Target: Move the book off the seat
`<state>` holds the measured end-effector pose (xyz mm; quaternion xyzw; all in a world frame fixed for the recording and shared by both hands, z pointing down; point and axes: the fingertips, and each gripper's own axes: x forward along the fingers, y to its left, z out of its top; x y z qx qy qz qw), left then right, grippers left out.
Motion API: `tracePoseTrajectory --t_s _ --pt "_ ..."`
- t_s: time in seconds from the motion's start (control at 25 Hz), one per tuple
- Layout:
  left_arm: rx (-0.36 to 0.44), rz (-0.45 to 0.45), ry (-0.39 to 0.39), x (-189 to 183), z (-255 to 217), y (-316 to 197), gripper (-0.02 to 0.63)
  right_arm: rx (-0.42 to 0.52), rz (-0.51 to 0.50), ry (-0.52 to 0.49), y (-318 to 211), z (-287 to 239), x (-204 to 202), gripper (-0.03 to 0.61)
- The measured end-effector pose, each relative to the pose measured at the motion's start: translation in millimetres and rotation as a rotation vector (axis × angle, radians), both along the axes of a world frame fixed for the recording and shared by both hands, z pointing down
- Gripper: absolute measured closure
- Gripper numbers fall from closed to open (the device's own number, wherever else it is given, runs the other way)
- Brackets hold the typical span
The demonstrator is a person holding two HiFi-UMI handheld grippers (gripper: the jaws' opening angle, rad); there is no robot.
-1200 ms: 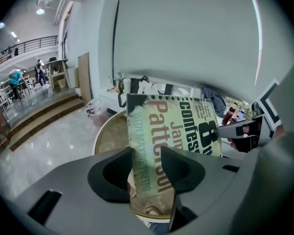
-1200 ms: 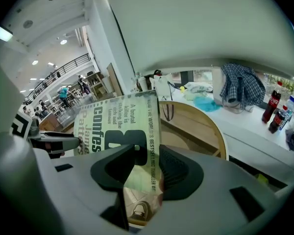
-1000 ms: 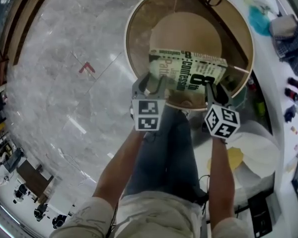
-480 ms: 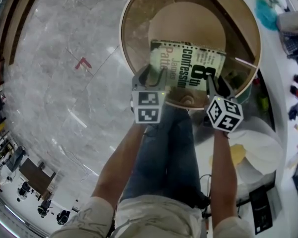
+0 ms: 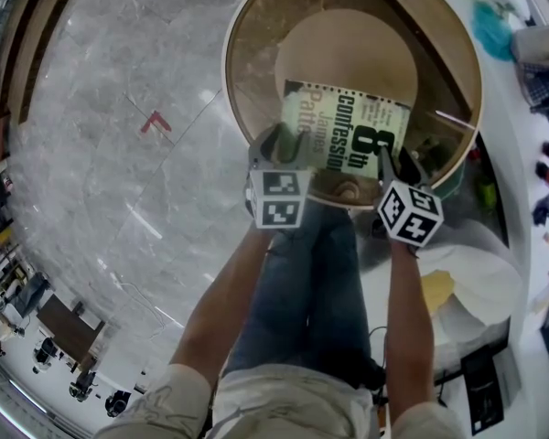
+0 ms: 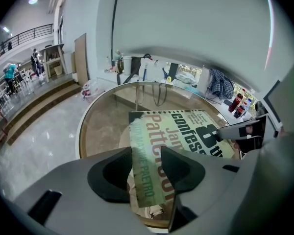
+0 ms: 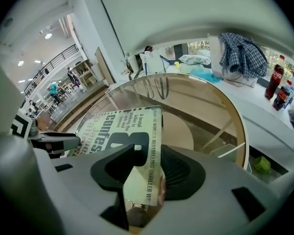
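A pale green paperback book (image 5: 346, 128) with large black lettering is held in the air over a round glass-topped table (image 5: 256, 26). My left gripper (image 5: 284, 151) is shut on the book's near left corner. The right gripper (image 5: 392, 165) is shut on its near right corner. In the left gripper view the book (image 6: 176, 141) runs out from between the jaws, with the left gripper (image 6: 148, 173) clamped on its edge. In the right gripper view the book (image 7: 122, 131) passes edge-on through the right gripper (image 7: 143, 173). No seat shows in any view.
A wooden disc (image 5: 348, 53) lies under the glass top. A white counter (image 5: 531, 135) to the right carries cloths and bottles (image 7: 279, 89). A plaid garment (image 7: 240, 50) hangs behind. Marble floor (image 5: 119, 154) spreads to the left. The person's legs (image 5: 302, 282) are below the grippers.
Both grippers have carried the book slightly farther out over the glass table, and it now lies a little flatter toward the head camera.
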<state>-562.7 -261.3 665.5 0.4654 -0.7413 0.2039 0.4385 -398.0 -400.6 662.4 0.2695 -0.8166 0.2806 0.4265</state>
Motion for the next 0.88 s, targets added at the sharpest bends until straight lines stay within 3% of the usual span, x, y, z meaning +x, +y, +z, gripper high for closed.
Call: tracePoseTrajectory --t_s 0.28,0.56,0.88 --pt "-0.004 -0.001 0.005 -1 -1 0 0.424 0.024 -0.015 0.019 -2 -3 -1 0.416" --pt "0.027 0.012 -0.043 -7 -24 -9 0.425 0.057 0.019 0.026 -7 -15 4 0.416" --pt "0.072 0.015 -0.071 -5 -75 -14 0.425 0.112 -0.032 -0.035 -8 -70 -12 0.416"
